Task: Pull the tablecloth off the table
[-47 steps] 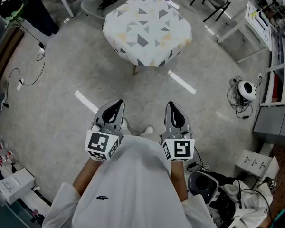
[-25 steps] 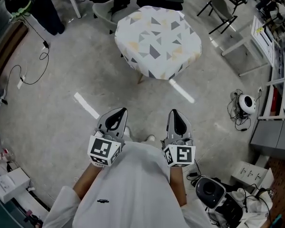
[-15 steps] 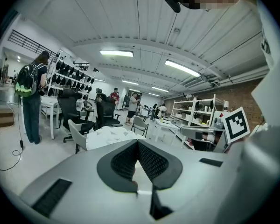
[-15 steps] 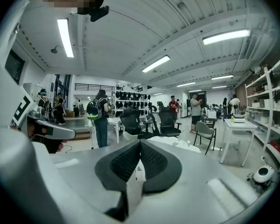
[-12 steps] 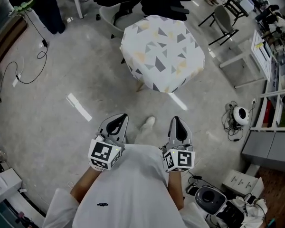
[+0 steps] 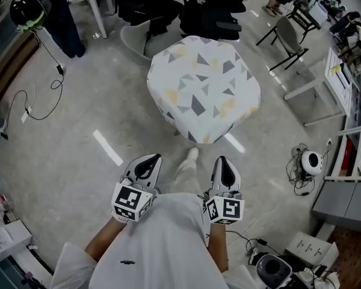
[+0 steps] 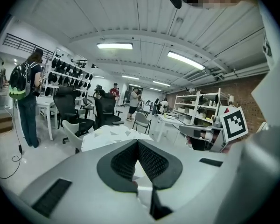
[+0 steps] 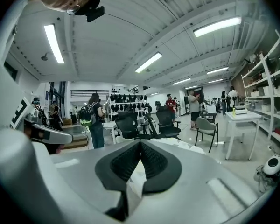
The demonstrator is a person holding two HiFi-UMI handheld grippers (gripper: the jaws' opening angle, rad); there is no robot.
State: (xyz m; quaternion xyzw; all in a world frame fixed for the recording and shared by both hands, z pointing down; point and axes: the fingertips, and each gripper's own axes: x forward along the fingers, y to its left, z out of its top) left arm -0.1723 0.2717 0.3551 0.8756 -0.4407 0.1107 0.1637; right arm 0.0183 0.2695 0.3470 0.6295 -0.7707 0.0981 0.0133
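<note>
a: item one, cloth (image 6: 203, 89). where is it, and how does it lie?
b: upper centre of the head view. white with grey and yellow triangles, draped down every side of the table, which it hides. chairs (image 6: 207, 11) stand just behind it, at the top edge. it is fully on, and by my reading no pull has begun.
a: item two, left claw (image 6: 145, 164). item three, right claw (image 6: 222, 168).
b: both in the lower centre, side by side against the person's shirt, tips pointing up-frame toward the cloth. each is pressed together, with nothing between the pads. each claw's own view shows its pads meeting in a line.
a: why held so?
b: likely a carrying pose for the walk-up: tucked in, level, no reach. a shoe (image 6: 192, 154) shows between them, toe toward the cloth.
a: cloth relative to the claws?
b: well apart, straight ahead, bare floor between. its near corner hangs just above the shoe in frame. in the left claw's view it sits just above the pads, left of centre. in the right claw's view a strip shows over the pads, right of centre.
</note>
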